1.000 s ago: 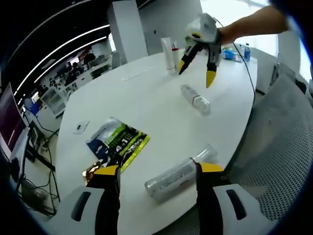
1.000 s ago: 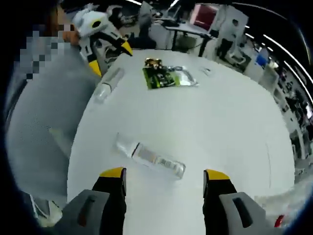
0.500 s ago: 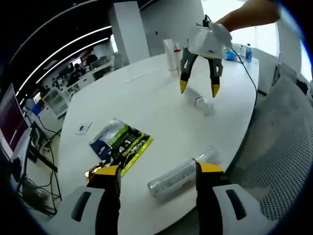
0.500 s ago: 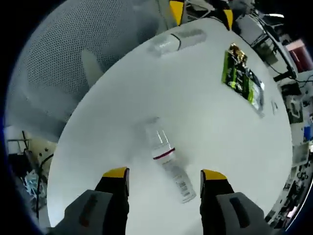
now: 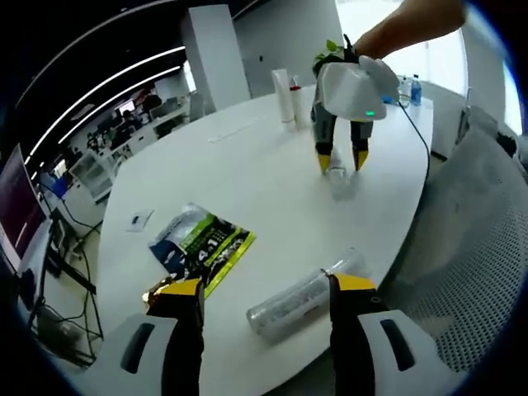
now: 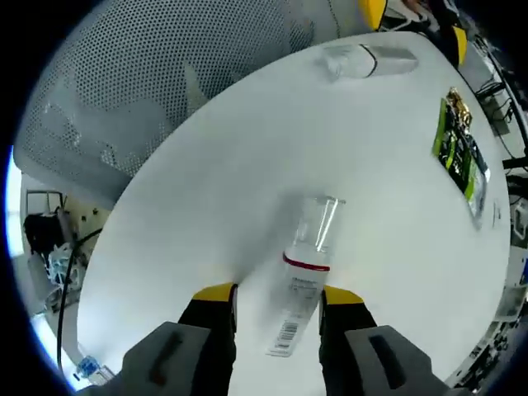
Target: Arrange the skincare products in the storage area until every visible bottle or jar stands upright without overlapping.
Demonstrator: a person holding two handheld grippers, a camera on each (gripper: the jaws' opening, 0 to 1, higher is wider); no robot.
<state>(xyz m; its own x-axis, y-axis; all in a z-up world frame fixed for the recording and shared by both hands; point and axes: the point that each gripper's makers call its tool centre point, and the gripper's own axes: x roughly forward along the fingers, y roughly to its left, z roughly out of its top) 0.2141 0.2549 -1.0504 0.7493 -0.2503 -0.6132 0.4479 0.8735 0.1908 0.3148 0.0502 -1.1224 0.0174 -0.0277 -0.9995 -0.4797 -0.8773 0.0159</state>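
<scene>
A small clear bottle with a red band lies on its side on the white table. My right gripper stands open, its jaws on either side of the bottle without pressing it. The left gripper view shows that right gripper pointing down over the same bottle. A larger clear bottle lies flat near the table's near edge, just ahead of my open left gripper. Two white tubes stand upright at the far side.
A green and silver sachet lies flat left of the larger bottle. A grey mesh chair stands close to the table's right edge. Water bottles stand at the far right. A small card lies to the left.
The right gripper has turned and come down over the small bottle, and its jaws have narrowed a little around it. The left gripper has stayed in place.
</scene>
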